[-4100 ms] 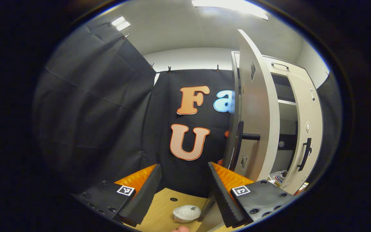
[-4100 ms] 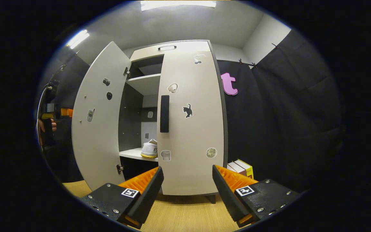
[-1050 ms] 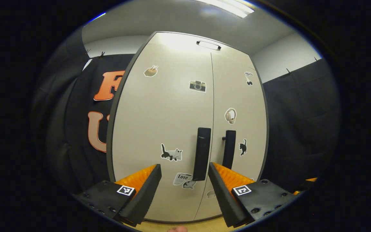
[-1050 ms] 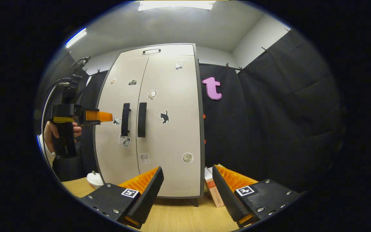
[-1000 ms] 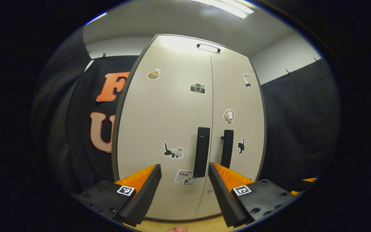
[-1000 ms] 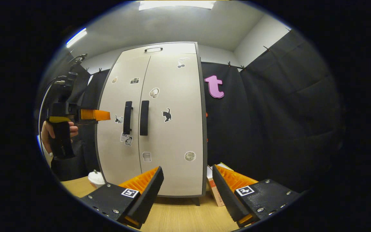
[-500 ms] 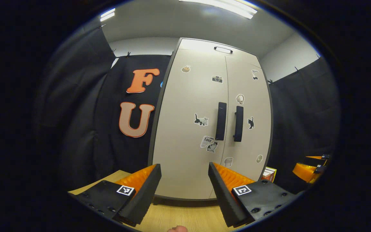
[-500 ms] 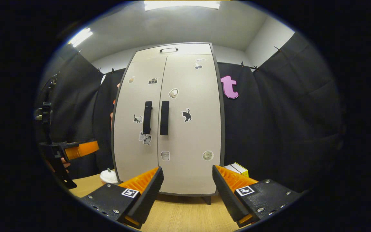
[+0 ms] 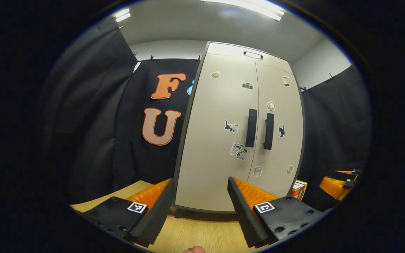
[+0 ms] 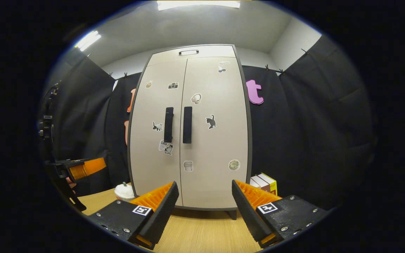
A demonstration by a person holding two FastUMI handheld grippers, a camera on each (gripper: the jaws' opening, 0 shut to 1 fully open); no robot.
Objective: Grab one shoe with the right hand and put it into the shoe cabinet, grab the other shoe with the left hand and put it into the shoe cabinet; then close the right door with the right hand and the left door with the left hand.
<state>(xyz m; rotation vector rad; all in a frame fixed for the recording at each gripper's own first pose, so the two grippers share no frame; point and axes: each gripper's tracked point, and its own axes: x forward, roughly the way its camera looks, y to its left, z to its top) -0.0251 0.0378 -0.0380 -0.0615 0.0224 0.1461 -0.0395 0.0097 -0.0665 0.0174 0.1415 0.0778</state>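
Both pale grey shoe cabinet doors [image 10: 188, 133] now sit flush; the left was open seconds ago. Left tool [image 9: 200, 207] and right tool [image 10: 202, 211] have backed off, released, holding nothing. Task looks complete.

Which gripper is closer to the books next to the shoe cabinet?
The right gripper. It hangs close beside the books, on their side of the shoe cabinet. The left gripper sits toward the cabinet's other side, farther off.

A sticker [image 9: 237, 148] reading "Love" sits on the shoe cabinet's left door [image 9: 216, 140], at seven o'clock from its handle [image 9: 251, 127].
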